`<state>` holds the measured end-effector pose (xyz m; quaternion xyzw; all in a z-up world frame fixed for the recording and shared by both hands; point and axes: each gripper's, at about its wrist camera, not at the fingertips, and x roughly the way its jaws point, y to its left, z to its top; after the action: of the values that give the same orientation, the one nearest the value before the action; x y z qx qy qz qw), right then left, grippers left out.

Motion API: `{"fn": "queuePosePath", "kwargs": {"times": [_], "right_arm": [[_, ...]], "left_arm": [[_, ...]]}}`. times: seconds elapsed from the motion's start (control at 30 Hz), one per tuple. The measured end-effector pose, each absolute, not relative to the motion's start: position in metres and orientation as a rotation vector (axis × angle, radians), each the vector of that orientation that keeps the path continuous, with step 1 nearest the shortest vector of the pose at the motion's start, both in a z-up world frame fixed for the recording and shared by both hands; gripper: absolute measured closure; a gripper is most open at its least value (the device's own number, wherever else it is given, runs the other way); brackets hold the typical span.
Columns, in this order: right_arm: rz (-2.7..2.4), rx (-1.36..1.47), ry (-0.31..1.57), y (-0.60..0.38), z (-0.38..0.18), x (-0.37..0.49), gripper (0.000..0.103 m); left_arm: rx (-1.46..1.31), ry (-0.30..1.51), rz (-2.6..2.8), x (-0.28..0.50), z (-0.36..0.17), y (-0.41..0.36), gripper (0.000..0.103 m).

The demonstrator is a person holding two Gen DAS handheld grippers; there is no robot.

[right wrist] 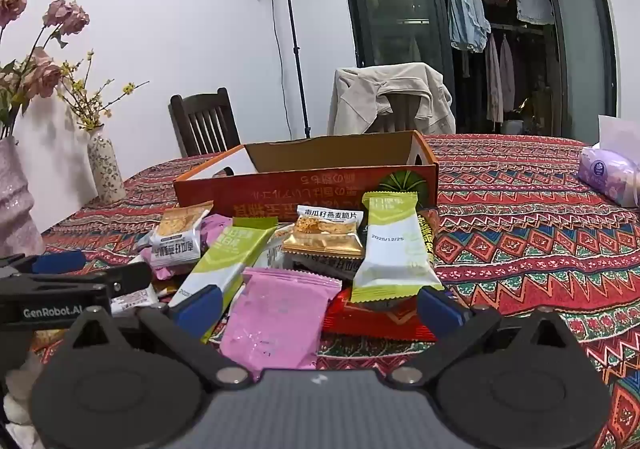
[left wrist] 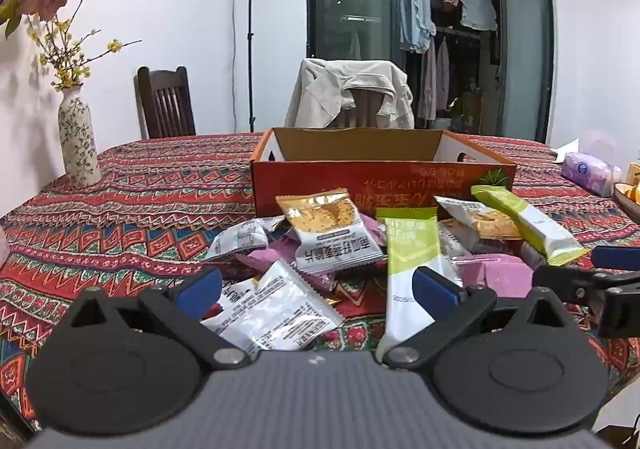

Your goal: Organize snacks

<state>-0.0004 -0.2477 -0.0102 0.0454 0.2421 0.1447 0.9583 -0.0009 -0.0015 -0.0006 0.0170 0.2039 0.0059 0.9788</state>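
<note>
A heap of snack packets lies on the patterned tablecloth in front of an open orange cardboard box (left wrist: 360, 177) (right wrist: 280, 189). My left gripper (left wrist: 318, 289) stands open just short of the heap, over a white foil packet (left wrist: 272, 313), with a green-and-white bar (left wrist: 412, 261) by its right finger. My right gripper (right wrist: 318, 303) is open too, with a pink packet (right wrist: 276, 317) lying on the table between its blue pads and a red packet (right wrist: 376, 323) beside it. A gold-topped packet (left wrist: 328, 233) (right wrist: 324, 239) sits mid-heap. Nothing is gripped.
A floral vase (left wrist: 78, 141) (right wrist: 105, 165) stands at the table's left, with a larger pink vase (right wrist: 16, 201) nearer. A purple tissue pack (left wrist: 588, 173) (right wrist: 608, 177) lies at the right. Two chairs stand behind the table, one draped with a beige jacket (left wrist: 352, 93).
</note>
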Motion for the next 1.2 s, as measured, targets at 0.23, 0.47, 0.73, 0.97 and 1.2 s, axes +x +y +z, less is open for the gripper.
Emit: {"fn": "queuePosePath", "kwargs": {"times": [0.23,0.47,0.73,0.97,1.2], "right_arm": [[0.293,0.084,0.492,-0.246,-0.013,0.002,0.000],[0.284,0.077,0.486,-0.244,-0.015,0.002,0.000],[0.284,0.079,0.483,-0.245,-0.014,0.002,0.000],[0.284,0.078,0.479,-0.246,-0.013,0.002,0.000],[0.284,0.078,0.477,-0.247,-0.012,0.001,0.000]], "left_arm": [[-0.004,0.447,0.006,0.006,-0.004,0.003,0.000],[-0.007,0.435,-0.002,0.005,-0.006,0.006,0.000],[-0.005,0.434,-0.008,0.005,-0.008,0.004,0.000],[-0.001,0.429,-0.008,0.004,-0.006,0.003,0.000],[0.000,0.427,-0.008,0.004,-0.006,0.003,0.000]]}}
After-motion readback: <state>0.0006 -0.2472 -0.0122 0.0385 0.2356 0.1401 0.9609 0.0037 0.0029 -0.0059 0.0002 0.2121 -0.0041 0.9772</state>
